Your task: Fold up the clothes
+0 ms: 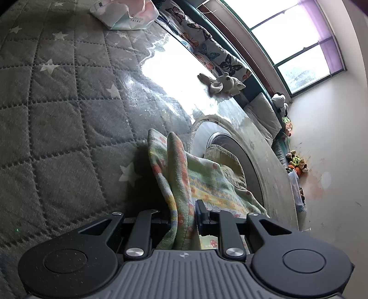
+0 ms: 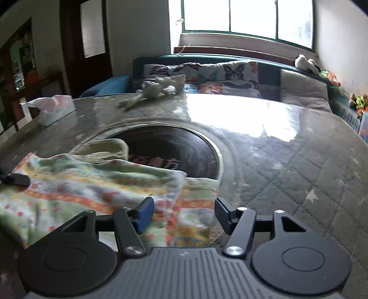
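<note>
Your left gripper [image 1: 184, 220] is pinched on a bunched fold of the patterned cloth [image 1: 179, 174], the fabric rising in a ridge between the jaws; your right gripper [image 2: 184, 212] stands well open above the cloth's [image 2: 96, 191] near corner, its pads clear of the fabric, holding nothing.

The cloth lies spread on the quilted table cover [image 2: 310, 184], one edge draped over the rim of the round dark inset [image 2: 174, 151] in the middle of the table. A second, olive piece of clothing [image 2: 108, 149] lies just behind it, touching.

The risk, as judged from here: the left pinch has gathered several layers, so a pull could drag the whole cloth — and the olive piece with it — instead of turning one clean fold. The right jaws, closing where they hover, could catch the doubled corner [image 2: 177, 181] rather than a single edge. The clear glossy sheet over the cover looks slick, so cloth may slide.

Open room lies to the right, across bare quilting. Farther off, a tissue pack [image 2: 53, 110] at far left and a soft toy [image 2: 156, 89] near the back edge stand well apart from the work — then cushions [image 2: 207, 76] and the window [image 2: 248, 16].
</note>
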`<state>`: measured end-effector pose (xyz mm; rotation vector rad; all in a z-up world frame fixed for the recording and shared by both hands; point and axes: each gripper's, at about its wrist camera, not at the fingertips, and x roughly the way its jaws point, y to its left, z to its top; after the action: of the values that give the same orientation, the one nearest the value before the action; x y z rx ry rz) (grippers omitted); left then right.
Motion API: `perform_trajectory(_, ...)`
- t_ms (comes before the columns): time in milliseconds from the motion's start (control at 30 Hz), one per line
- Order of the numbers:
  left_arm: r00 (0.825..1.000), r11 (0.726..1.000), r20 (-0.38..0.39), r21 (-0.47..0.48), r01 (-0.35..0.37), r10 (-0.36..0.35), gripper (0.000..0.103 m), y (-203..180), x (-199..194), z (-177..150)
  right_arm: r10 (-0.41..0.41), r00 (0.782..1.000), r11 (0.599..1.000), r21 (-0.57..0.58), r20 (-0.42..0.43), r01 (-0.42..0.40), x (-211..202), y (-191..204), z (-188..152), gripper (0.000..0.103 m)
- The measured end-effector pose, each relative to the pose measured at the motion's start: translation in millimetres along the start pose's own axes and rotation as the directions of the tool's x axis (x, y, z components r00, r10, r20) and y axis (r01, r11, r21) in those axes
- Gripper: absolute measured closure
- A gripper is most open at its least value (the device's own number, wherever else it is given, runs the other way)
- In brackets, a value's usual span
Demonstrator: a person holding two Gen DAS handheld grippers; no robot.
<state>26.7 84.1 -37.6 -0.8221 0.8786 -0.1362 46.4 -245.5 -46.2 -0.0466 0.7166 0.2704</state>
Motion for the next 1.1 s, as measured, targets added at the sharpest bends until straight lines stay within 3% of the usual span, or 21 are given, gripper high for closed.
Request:
perform_trajectory(233,1.000,0.999,0.008,0.041,-0.021,0.020,0.081,-6.6,0.9,-2.4,0.018,1.000,0.999,0.028,-0.006,-0.017,10.8,-0.2,-4.2,0.040)
perform_trajectory(300,0.999,0.996,0.017,0.078,-0.041,0.040,0.083,-12.2,0.4,-4.7,0.036,0.999,0.999,0.029,-0.005,-0.035,9.2,2.7,-4.9,0.047)
perform_trajectory(433,0.995,0.980,0.043,0.177,-0.091,0.084,0.083,-26.1,-0.4,-11.5,0.071,0.997,0.997,0.022,-0.011,-0.071,6.7,11.4,-5.8,0.075)
perform_trajectory(567,0.990,0.954,0.082,0.267,-0.135,0.117,0.083,-39.1,-2.6,-18.4,0.083,0.997,0.996,0.027,0.000,-0.083,2.0,16.1,-3.2,0.092)
perform_trajectory(900,0.971,0.897,0.194,0.389,-0.210,0.143,0.091,-58.2,-22.0,-31.7,0.145,0.986,0.989,0.019,0.078,-0.147,-24.2,27.8,15.0,0.095)
perform_trajectory(1100,0.959,0.897,0.246,0.376,-0.231,0.144,0.091,-54.0,-46.9,-29.8,0.198,0.975,0.980,-0.054,0.102,-0.193,-31.0,56.8,32.7,0.095)
